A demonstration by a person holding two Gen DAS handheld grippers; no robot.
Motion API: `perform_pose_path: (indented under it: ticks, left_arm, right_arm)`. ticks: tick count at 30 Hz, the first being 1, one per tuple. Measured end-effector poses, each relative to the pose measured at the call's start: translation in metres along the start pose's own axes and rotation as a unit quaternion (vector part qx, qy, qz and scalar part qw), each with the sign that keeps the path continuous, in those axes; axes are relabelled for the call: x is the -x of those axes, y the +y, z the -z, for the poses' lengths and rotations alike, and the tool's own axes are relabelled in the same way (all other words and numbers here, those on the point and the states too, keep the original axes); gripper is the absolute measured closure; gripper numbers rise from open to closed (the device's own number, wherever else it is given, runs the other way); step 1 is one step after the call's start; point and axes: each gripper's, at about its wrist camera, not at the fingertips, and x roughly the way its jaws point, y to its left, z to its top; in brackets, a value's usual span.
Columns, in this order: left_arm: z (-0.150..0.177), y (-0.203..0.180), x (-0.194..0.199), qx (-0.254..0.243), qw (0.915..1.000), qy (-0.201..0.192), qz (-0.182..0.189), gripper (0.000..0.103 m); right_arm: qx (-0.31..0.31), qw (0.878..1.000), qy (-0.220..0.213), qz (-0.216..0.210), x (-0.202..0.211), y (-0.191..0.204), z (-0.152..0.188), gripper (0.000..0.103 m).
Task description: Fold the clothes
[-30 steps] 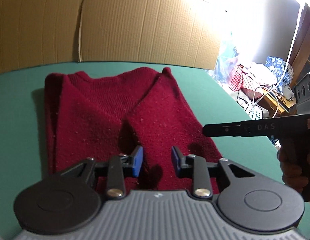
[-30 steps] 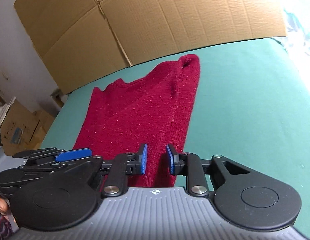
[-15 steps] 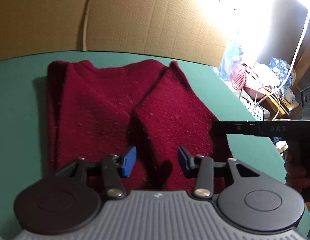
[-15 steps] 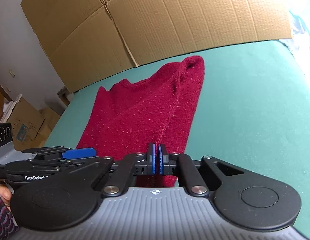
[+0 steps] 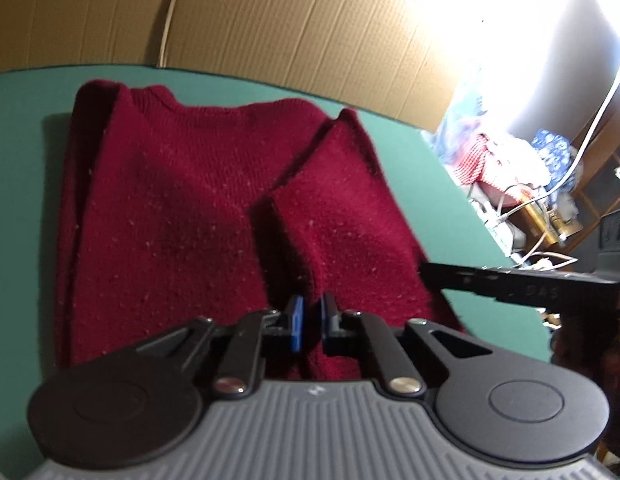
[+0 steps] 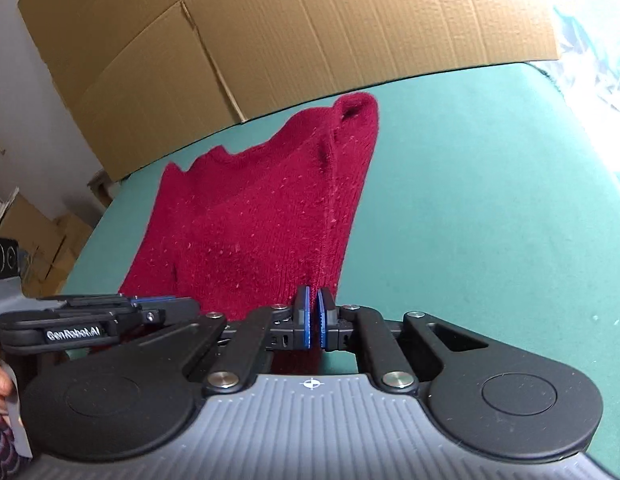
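The red sweater (image 5: 214,216) is lying on the green table (image 6: 489,200). The left gripper (image 5: 310,320) is pinching the sweater's near hem. The right gripper (image 6: 313,318), its jaws easing apart, is pinching the hem's right corner.

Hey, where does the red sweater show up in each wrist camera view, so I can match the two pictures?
Left wrist view: the red sweater fills the centre and left, lying on the green table, its near hem at the left tongs.
Right wrist view: the red sweater runs from centre down to the right tongs, left of bare table.
Shared landmark: the cardboard box standing behind the table.
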Motion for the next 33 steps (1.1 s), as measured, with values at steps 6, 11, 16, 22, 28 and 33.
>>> perform_pose_path:
  ticks: [6, 11, 16, 22, 28, 33]
  left_arm:
    - [-0.017, -0.001, 0.007, -0.006, 0.9998, -0.016, 0.001, 0.073]
    - [-0.023, 0.005, -0.011, 0.008, 0.9999, -0.004, -0.005, 0.082]
    - [-0.025, 0.013, -0.011, 0.031, 0.9994, -0.014, -0.001, 0.102]
    - [-0.024, 0.013, -0.011, 0.028, 0.9995, -0.013, 0.003, 0.102]
    - [-0.024, 0.014, -0.010, 0.015, 0.9999, -0.003, -0.005, 0.101]
    - [-0.027, 0.008, 0.026, -0.010, 0.9986, -0.050, -0.017, 0.102]
  right_arm:
    - [-0.006, 0.999, -0.047, -0.003, -0.002, -0.001, -0.023, 0.070]
    - [0.036, 0.996, -0.073, 0.029, -0.036, 0.007, -0.043, 0.070]
    - [0.027, 0.998, -0.049, 0.041, -0.065, 0.001, -0.062, 0.098]
    - [0.019, 0.997, -0.056, 0.052, -0.057, -0.005, -0.065, 0.098]
    - [0.021, 0.996, -0.044, 0.079, -0.059, -0.007, -0.065, 0.093]
    - [0.027, 0.992, -0.101, 0.065, -0.034, -0.001, -0.074, 0.082]
